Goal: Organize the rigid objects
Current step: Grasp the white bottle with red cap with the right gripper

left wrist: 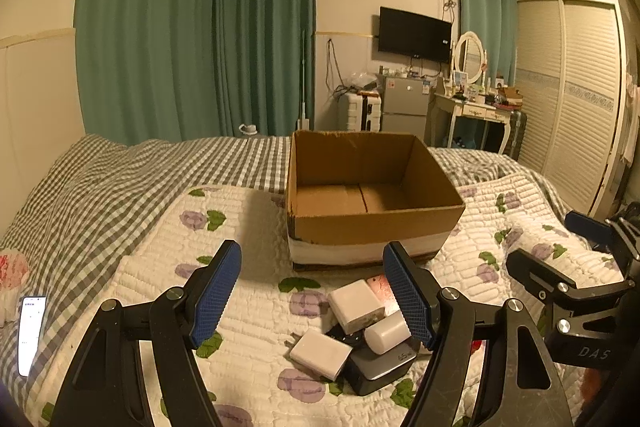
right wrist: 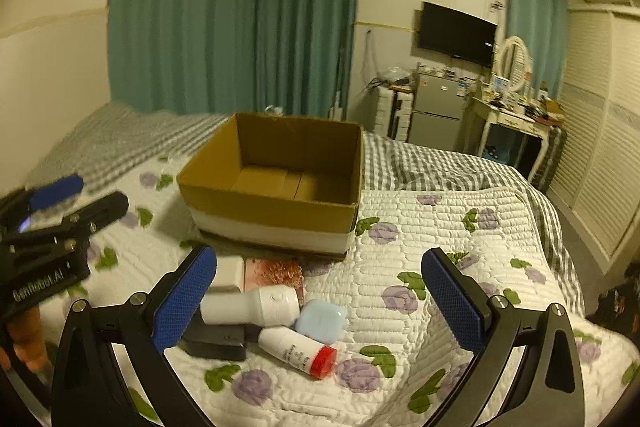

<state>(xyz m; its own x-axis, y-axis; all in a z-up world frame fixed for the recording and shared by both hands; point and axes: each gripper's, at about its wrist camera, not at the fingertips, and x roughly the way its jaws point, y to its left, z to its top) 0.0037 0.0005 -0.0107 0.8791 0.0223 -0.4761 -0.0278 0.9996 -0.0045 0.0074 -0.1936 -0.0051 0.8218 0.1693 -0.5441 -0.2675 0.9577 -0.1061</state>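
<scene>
Left wrist view: one cardboard box (left wrist: 372, 227), two white chargers (left wrist: 321, 353).

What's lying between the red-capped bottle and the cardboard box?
In the right wrist view: a pale blue case, a white device and a pink packet, between bottle and box.

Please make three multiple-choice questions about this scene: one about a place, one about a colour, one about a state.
1. Where does the cardboard box stand?
A on the bed
B on the floor
C on the desk

2. What colour is the cap of the white bottle?
A green
B red
C black

3. In what state is the box?
A taped shut
B full of chargers
C open and empty

Answers: 1 A, it rests on the flowered quilt; 2 B, its end is red; 3 C, its bare bottom shows.
</scene>
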